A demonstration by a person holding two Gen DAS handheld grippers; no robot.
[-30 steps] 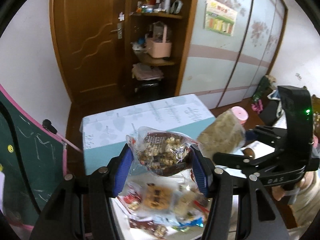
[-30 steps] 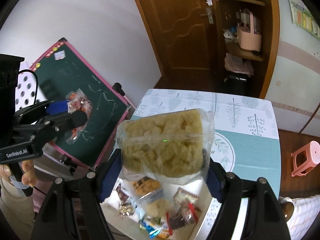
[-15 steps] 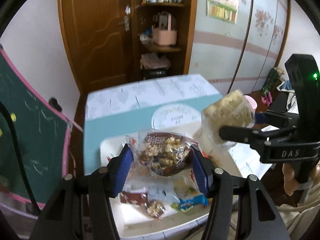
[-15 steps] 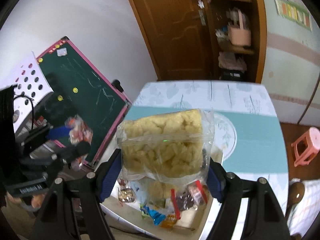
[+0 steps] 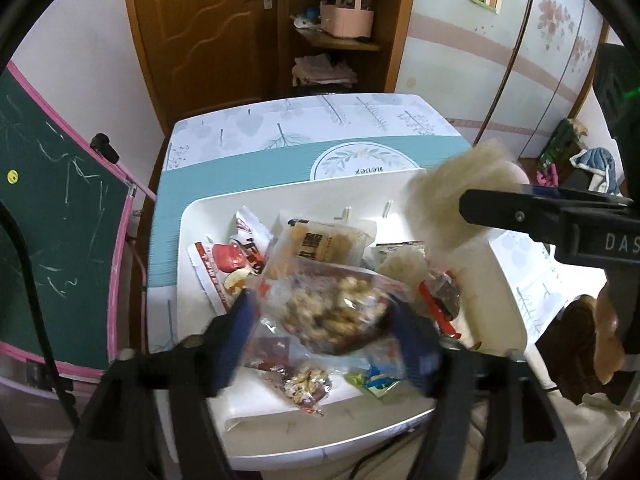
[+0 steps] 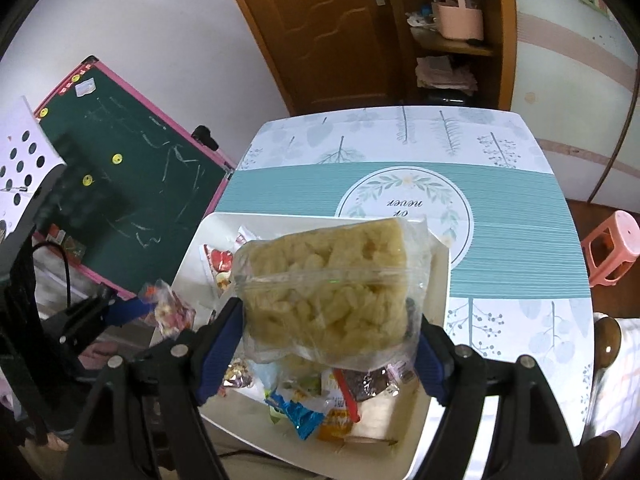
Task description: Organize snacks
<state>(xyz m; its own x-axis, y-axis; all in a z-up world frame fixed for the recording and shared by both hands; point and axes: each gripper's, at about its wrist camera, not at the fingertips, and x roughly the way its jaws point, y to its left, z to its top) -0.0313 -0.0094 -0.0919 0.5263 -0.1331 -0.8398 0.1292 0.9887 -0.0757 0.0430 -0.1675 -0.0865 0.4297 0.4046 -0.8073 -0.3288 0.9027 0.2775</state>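
Left gripper (image 5: 324, 320) jaws opening around nut-mix packet (image 5: 332, 312) above white tray (image 5: 192, 224), right gripper (image 6: 328, 340) jaws clamping puffed-snack bag (image 6: 332, 280).

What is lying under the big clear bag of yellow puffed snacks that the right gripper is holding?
Under the bag of yellow puffed snacks lies the white tray with small packets: a blue wrapper and a dark packet. The bag hides the tray's middle.
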